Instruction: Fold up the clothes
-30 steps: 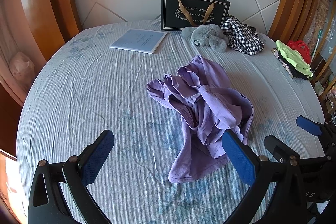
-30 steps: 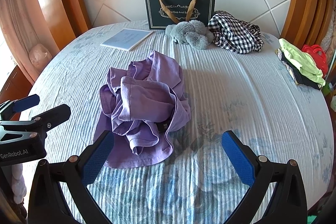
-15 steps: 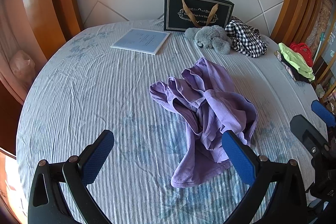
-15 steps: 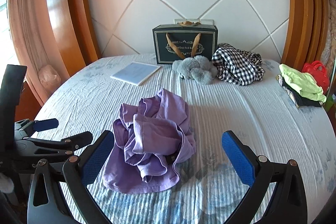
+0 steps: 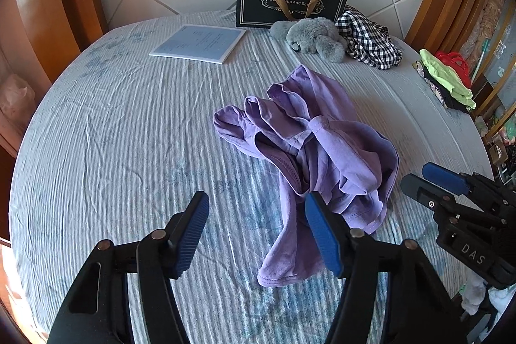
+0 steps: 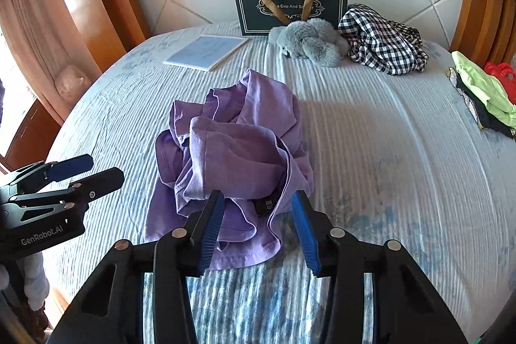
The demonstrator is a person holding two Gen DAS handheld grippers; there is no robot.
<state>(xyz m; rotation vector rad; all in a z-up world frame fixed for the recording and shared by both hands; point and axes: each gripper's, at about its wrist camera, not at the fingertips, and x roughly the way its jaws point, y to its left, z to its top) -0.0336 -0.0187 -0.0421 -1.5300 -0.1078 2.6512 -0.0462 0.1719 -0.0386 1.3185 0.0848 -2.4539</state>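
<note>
A crumpled purple garment (image 5: 309, 147) lies in a heap in the middle of the striped bed sheet (image 5: 113, 131); it also shows in the right wrist view (image 6: 235, 157). My left gripper (image 5: 256, 215) is open and empty, just in front of the garment's near left edge. My right gripper (image 6: 258, 215) is open and empty, its jaws partly closed in, either side of the garment's near hem. The left gripper shows at the left of the right wrist view (image 6: 87, 173); the right one shows at the right of the left wrist view (image 5: 429, 179).
At the back stand a dark gift bag (image 5: 290, 2), a grey plush toy (image 5: 309, 37), a checked cloth (image 5: 367, 42) and a booklet (image 5: 200, 44). Folded green and dark clothes (image 5: 448, 83) lie at the right edge. Wooden bed frame curves on both sides.
Both grippers' jaws have narrowed from wide open. Both have moved closer to the purple garment; the right one has dropped lower towards its near hem.
</note>
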